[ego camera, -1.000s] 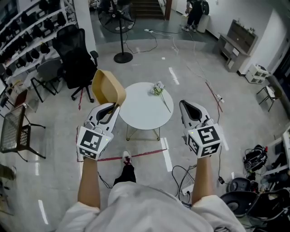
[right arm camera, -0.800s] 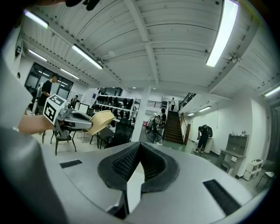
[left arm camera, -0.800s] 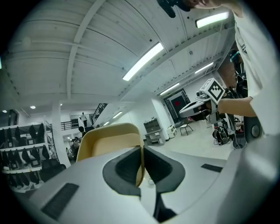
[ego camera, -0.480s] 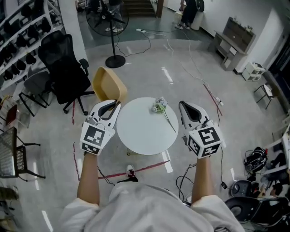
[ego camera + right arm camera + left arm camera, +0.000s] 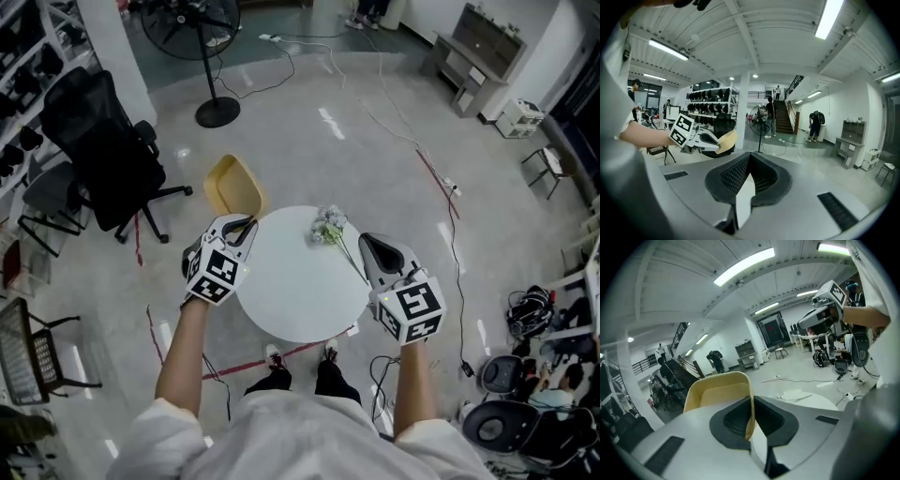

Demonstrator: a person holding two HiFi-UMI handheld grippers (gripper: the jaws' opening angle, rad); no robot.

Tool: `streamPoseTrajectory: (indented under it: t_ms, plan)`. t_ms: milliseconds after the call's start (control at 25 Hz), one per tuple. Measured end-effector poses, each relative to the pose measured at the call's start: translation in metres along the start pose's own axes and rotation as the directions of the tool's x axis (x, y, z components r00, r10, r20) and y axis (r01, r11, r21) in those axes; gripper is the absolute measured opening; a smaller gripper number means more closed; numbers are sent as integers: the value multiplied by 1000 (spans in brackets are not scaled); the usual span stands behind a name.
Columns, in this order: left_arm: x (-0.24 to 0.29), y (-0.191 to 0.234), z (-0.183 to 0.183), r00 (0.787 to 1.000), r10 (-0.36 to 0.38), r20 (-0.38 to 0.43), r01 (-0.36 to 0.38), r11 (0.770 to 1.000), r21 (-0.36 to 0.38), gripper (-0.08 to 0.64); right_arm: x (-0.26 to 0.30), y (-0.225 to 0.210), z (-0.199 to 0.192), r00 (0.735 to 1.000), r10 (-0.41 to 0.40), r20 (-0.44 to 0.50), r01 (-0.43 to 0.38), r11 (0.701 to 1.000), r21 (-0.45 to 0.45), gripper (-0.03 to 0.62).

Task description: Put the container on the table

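Container (image 5: 234,186) rim pinched between left tool (image 5: 244,222) jaws, held just off table (image 5: 295,300) edge; right tool (image 5: 368,244) closed, empty

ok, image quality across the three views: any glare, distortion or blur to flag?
Head view: evenly lit and sharp, with pale glare streaks on the floor. Left gripper view: heavy fisheye bending and dark corners, ceiling light blown out, but the container is sharp. Right gripper view: same fisheye and dark corners, ceiling strip overexposed.

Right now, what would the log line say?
left claw: shut on container rim | container: held beside table, not on it | right claw: shut, empty | flowers: on table
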State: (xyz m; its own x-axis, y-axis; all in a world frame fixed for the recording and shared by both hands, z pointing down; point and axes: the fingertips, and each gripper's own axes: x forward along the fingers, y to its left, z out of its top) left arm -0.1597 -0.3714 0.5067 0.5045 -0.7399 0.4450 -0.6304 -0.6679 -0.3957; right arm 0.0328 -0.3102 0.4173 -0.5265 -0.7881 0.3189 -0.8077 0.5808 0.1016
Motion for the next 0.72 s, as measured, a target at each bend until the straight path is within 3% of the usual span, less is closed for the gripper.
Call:
streamPoseTrajectory:
  t_ms: [200,320,440,720]
  plan:
    - [103,-26,-67,979,-101,-177,114,991,64,32,43,-37,-42,996,21,-81,-16,998,60,12]
    - [152,-51,-107,954,-149,-261,183,977,112,32,60,-54,-69,992,25,-126,-14,996,87,12]
    - [191,-76,-139,922,-214,-322,258,961,103,32,73,-73,-92,988,10,-152,8,994,111,12]
    - [252,-127,-188,852,-290,-435,404,894,195,34,87,-100,-147,974,-8,-224,46,985,165,14]
